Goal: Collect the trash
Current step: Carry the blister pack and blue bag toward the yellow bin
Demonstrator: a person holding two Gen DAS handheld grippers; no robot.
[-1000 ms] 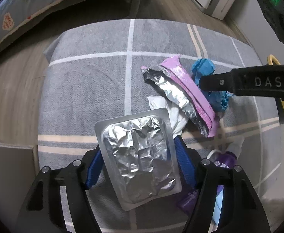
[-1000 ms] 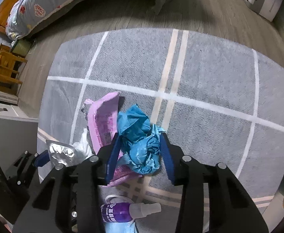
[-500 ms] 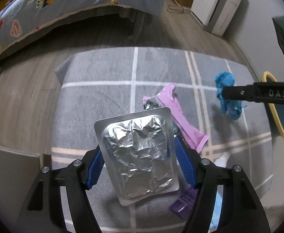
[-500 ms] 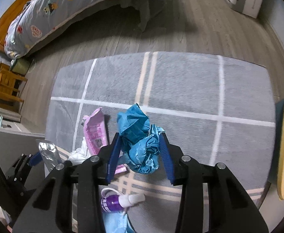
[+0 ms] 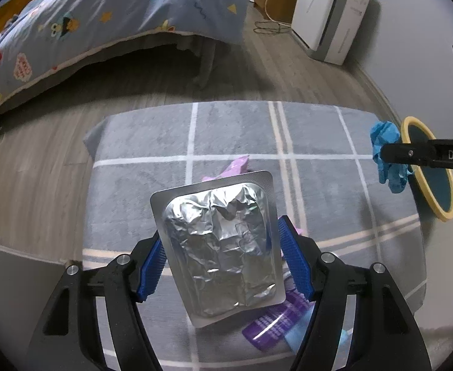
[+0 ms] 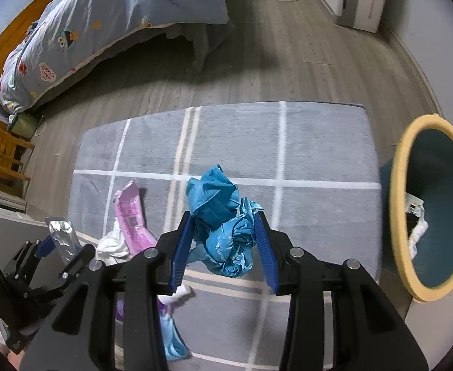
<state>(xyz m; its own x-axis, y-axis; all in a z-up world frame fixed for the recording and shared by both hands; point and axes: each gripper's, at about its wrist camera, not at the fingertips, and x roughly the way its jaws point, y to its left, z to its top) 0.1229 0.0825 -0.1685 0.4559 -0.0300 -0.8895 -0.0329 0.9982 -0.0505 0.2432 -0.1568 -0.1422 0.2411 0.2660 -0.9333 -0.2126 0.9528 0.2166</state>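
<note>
My left gripper [image 5: 220, 256] is shut on a crumpled silver foil blister pack [image 5: 220, 247], held above the grey rug [image 5: 133, 191]; it also shows in the right wrist view [image 6: 62, 241]. My right gripper [image 6: 223, 238] is shut on a crumpled blue glove wad [image 6: 223, 225], also seen in the left wrist view [image 5: 387, 157]. A teal bin with a yellow rim [image 6: 433, 213] stands at the rug's right edge, with some trash inside. A pink wrapper [image 6: 130, 219], a white tissue [image 6: 112, 245] and a purple bottle [image 5: 276, 324] lie on the rug.
A bed with a blue patterned cover [image 5: 87, 27] stands beyond the rug on wooden floor. A white appliance [image 5: 331, 15] stands at the back right by the wall. A wooden stool [image 6: 3, 157] is at the left. A light blue mask [image 6: 172, 337] lies near the bottle.
Both grippers have lifted off the rug with their loads. The right gripper has swung right with the blue wad, bringing the bin into view.
</note>
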